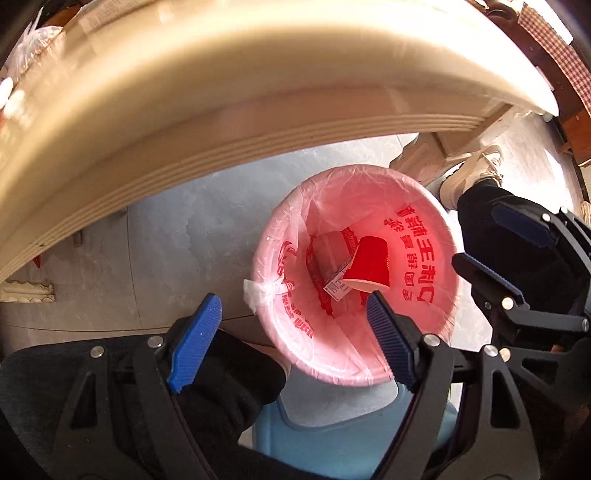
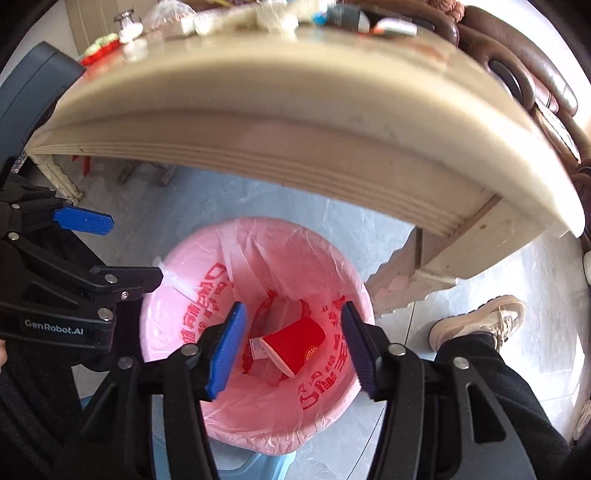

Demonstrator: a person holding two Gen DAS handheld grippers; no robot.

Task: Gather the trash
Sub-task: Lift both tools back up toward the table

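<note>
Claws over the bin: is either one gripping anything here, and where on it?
Nothing is held. The left claw and right claw are both open and empty above the pink bin; the red cup lies inside it.

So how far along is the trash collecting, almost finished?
Partly done: a red paper cup and a small carton already lie in the pink-lined trash bin. Nothing is in hand; the left gripper and right gripper are both open above the bin. Blurred clutter sits on the table; whether any is trash is unclear.
</note>
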